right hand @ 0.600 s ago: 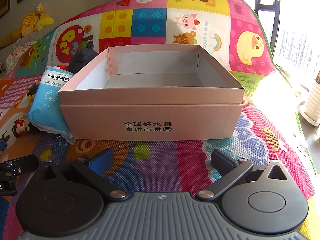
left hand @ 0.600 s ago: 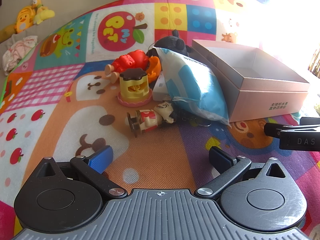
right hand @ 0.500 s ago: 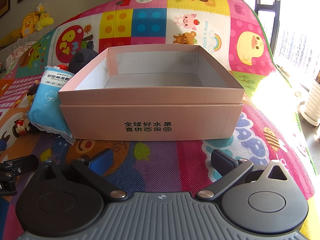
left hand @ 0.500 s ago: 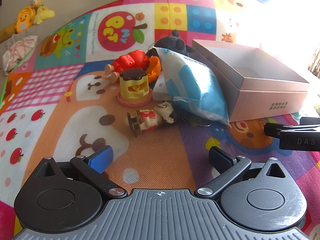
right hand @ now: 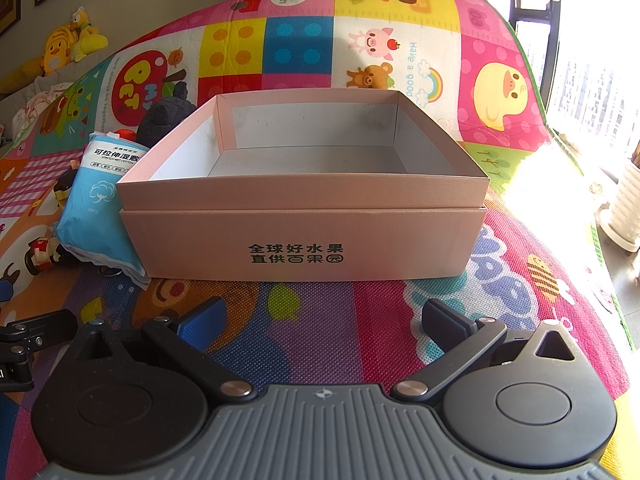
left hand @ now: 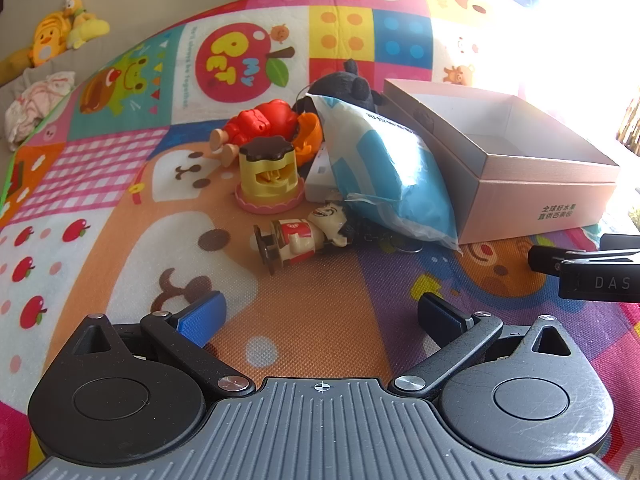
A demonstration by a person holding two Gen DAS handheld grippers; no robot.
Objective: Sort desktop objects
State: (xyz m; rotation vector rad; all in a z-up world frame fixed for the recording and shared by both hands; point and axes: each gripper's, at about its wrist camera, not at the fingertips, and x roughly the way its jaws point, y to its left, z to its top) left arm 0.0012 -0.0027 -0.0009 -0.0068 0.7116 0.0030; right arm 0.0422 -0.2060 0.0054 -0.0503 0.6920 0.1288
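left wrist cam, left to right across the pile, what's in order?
red figure → yellow pudding toy → lying figurine → blue wet-wipe pack → pink box → right gripper

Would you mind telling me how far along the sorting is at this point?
Nothing looks sorted yet: the pink box is empty. Nothing is in hand either; the left gripper and right gripper are both open. Still left on the mat beside the box: the blue wipes pack, lying figurine, yellow pudding toy, red toy and black plush.

Pink box, blue-and-white packet, red figure, multicoloured patchwork mat
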